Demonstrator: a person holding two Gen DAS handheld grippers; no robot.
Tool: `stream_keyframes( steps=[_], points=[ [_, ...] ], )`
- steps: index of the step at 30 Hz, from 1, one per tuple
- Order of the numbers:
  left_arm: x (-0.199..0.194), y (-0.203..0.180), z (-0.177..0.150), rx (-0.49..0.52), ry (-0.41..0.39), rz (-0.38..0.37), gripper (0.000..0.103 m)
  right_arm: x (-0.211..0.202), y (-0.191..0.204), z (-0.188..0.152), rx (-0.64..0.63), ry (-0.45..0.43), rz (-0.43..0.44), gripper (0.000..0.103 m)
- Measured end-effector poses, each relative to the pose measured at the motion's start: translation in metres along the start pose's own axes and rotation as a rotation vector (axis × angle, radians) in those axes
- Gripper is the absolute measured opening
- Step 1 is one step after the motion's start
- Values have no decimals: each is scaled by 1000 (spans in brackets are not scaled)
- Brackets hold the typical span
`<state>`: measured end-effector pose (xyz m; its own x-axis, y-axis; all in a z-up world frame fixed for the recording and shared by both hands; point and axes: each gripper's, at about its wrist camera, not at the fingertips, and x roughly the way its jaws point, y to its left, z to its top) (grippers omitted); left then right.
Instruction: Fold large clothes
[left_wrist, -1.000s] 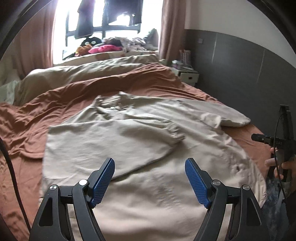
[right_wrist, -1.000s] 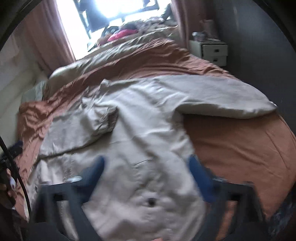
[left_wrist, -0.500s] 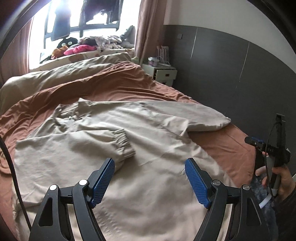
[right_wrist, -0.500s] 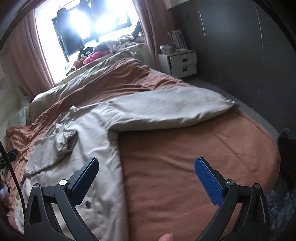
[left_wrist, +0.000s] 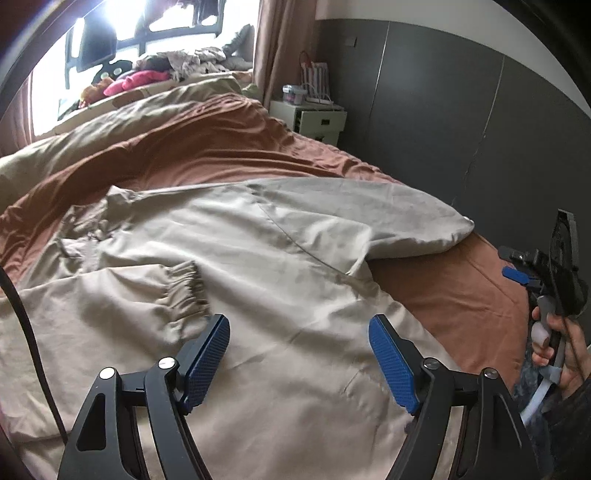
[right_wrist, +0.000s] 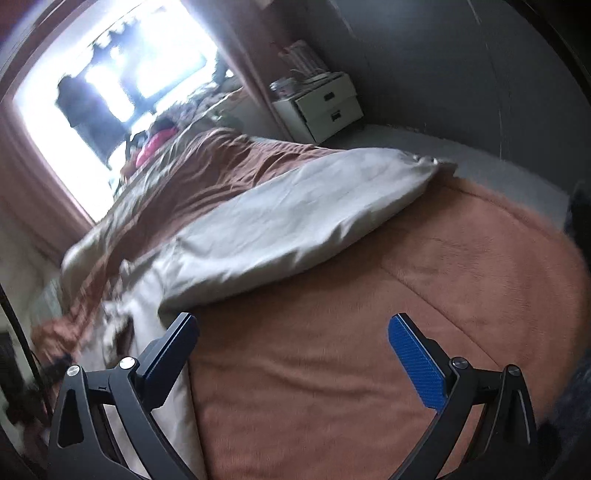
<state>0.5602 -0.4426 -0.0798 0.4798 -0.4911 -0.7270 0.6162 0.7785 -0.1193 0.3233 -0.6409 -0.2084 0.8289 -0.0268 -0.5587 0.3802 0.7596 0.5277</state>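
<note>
Left gripper (left_wrist: 299, 360): jaws well apart and narrowing a little, nothing between the pads; it hangs over the lower body of the beige jacket (left_wrist: 288, 295). Right gripper (right_wrist: 293, 347): jaws wide, also narrowing, empty; below it lies bare rust-brown bedcover (right_wrist: 369, 332), with the jacket's side edge just at its left finger.

Change over the last second: both tools have swung toward the bed's right side. A second ago the right wrist view was centred on the jacket body; now it looks along the outstretched sleeve (right_wrist: 295, 225), whose cuff reaches near the bed's edge. In the left wrist view the folded-in sleeve (left_wrist: 184, 288) has slid leftward, its elastic cuff just beside the left finger.

Jacket position: spread flat on the bed, one sleeve already laid across the chest, the other still out to the side.

Reading: one sleeve fold is done; the shift suggests the outstretched sleeve is next. My hand (left_wrist: 561, 354) carries the right tool at the bed's corner.
</note>
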Motion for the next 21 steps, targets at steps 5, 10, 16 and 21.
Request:
stream_keyframes(
  steps=[5,10,16,21],
  points=[
    [45,-10,0,20,51,-5,56,42,-21,16,110,35,21,63],
    [83,-15,5,20,90,-17,43,70,-26,32,154,44,14,53],
    [114,-18,15,6,98,-26,40,95,-34,42,208,58,18,44],
    [141,-23,24,-4,124,-34,40,99,-33,48,154,64,-9,11]
  ],
)
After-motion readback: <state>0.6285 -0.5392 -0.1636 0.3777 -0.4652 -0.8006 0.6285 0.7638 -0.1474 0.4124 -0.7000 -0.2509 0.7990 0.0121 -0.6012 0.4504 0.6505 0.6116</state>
